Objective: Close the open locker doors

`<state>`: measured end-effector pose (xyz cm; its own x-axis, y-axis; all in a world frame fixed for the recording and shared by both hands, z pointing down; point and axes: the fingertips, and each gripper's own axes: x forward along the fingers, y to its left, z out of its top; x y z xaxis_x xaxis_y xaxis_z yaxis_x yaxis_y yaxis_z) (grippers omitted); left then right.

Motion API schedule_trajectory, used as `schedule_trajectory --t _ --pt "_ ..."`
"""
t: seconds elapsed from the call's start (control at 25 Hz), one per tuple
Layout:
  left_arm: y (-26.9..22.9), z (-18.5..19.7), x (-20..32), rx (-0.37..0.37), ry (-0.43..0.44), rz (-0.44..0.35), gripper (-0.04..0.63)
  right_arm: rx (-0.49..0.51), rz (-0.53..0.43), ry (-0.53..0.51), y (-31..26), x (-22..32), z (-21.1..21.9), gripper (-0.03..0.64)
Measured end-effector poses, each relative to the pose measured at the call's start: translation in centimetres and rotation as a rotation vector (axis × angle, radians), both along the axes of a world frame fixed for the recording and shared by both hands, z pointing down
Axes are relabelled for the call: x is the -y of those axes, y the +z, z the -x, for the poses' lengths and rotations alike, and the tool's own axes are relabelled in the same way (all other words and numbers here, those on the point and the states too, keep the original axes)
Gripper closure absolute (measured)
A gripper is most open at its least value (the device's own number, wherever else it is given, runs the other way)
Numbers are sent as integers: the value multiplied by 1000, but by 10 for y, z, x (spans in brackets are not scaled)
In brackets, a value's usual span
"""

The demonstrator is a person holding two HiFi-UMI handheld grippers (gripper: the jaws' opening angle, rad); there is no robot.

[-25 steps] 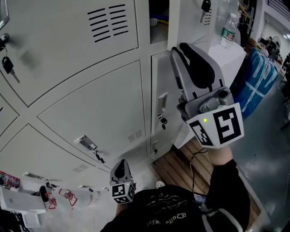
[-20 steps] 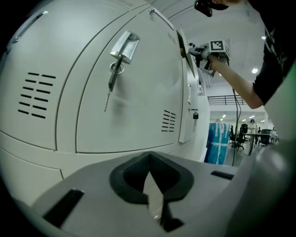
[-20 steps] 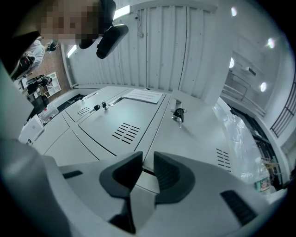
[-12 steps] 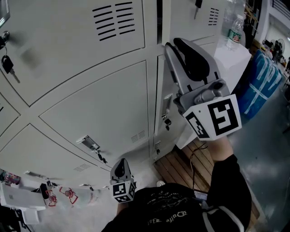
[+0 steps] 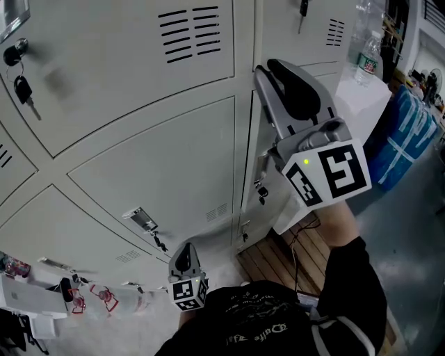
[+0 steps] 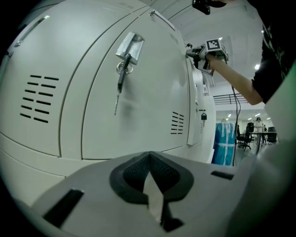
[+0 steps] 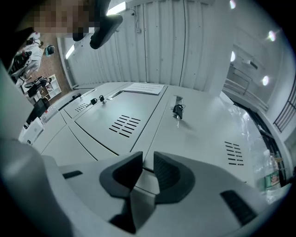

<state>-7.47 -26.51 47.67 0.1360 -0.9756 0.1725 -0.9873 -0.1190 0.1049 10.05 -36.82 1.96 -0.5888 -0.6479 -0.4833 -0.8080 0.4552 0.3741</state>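
Observation:
A bank of pale grey lockers fills the head view. The upper right locker door (image 5: 295, 38), with a key (image 5: 304, 8) in its lock, lies flush with its neighbours and shows no gap. My right gripper (image 5: 268, 71) rests its tips against that door's lower left corner, by the seam. In the right gripper view the same door (image 7: 208, 134) and its key (image 7: 178, 111) lie ahead, and the right gripper (image 7: 148, 163) stands slightly open with only the seam behind the gap. My left gripper (image 5: 185, 261) hangs low in front of the lower lockers. Its pads (image 6: 149, 162) meet on nothing.
A water bottle (image 5: 372, 59) stands on a white cabinet (image 5: 358, 94) right of the lockers, with a blue covered thing (image 5: 407, 135) beyond it. Wooden slats (image 5: 274, 261) cover the floor below. Keys (image 5: 22, 89) hang from other locks. Clutter (image 5: 42, 306) lies at the lower left.
The dark gap of the open upper right locker has narrowed and vanished as the door swung shut under my right gripper. The left gripper has stayed put.

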Motion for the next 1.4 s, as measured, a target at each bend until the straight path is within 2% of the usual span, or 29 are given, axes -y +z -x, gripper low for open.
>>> schedule_trajectory --t 0.52,0.68,0.88,1.04,1.12,1.2,1.4 --pt "7 11 -3 -4 -32 19 589 -6 49 15 -1 8 6 551" --pt "10 11 -3 -4 -30 26 588 8 64 -8 -1 9 6 551" --pt "12 9 -4 -2 -23 33 588 12 51 0 -1 9 5 552" --pt "13 7 -6 8 -5 38 589 -20 60 -15 5 4 10 554" --pt "13 4 -4 10 9 40 588 -25 65 -41 6 0 12 530" --pt "12 0 -2 13 29 41 589 -13 61 -58 5 -6 9 502" --pt "10 -15 3 5 88 41 589 20 51 -54 9 -21 -12 502"
